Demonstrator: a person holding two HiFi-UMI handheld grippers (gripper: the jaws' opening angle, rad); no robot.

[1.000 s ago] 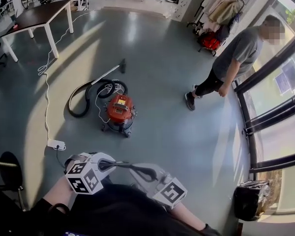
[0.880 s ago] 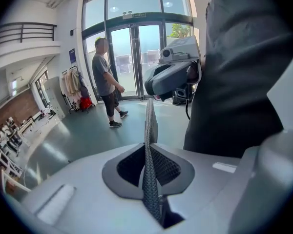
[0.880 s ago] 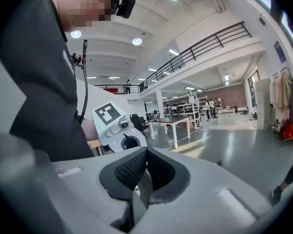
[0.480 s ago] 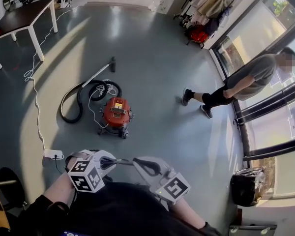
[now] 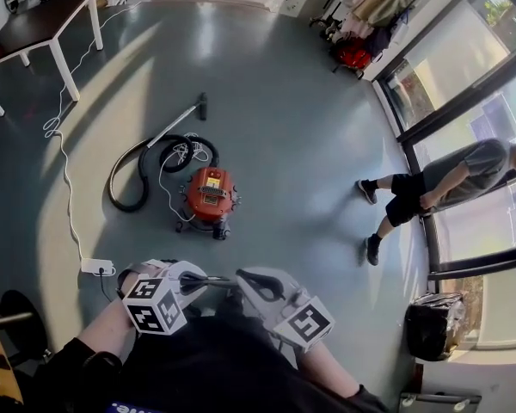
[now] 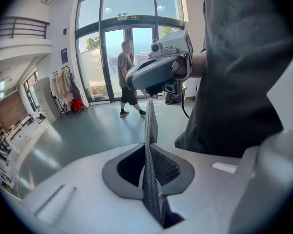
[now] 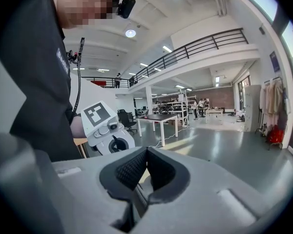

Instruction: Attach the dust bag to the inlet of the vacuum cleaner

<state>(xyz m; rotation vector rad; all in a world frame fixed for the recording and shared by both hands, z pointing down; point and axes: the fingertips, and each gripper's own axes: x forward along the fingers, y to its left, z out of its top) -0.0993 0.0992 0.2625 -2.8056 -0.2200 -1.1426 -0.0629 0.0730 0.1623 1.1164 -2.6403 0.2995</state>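
The red vacuum cleaner point(image 5: 209, 194) stands on the grey floor, a little way ahead of me in the head view. Its black hose point(image 5: 142, 166) curls to its left and the wand point(image 5: 176, 126) lies beyond. No dust bag shows in any view. I hold both grippers close to my body, their tips toward each other. My left gripper point(image 5: 208, 280) is shut, its black pads point(image 6: 149, 126) pressed flat together with nothing between. The right gripper point(image 5: 251, 282) is shut too, with empty pads point(image 7: 136, 167).
A person point(image 5: 439, 188) walks beside the glass wall at the right. A white power strip point(image 5: 97, 267) and its cable point(image 5: 64, 162) lie left of the vacuum. A dark table point(image 5: 34, 24) stands far left. A black bin point(image 5: 432, 325) sits near the window.
The person has walked along the windows toward the lower right of the head view. The view has swung slightly. Both grippers stay shut in front of my body.
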